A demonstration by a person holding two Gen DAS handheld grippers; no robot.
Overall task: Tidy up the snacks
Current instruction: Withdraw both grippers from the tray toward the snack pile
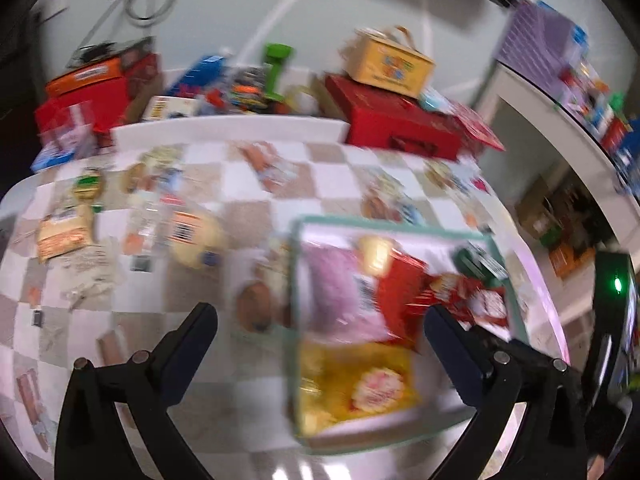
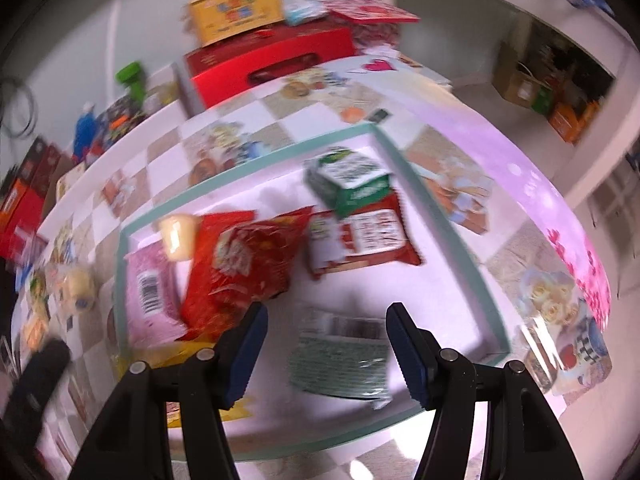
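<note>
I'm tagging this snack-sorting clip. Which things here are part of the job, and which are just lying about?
Part of the job:
- teal-rimmed tray
- red chip bag
- pink packet
- green box
- green-and-white packet between the right tool fingers
- loose snacks on the tablecloth

Lying about:
- red case
- yellow carry box
- shelf boxes
</note>
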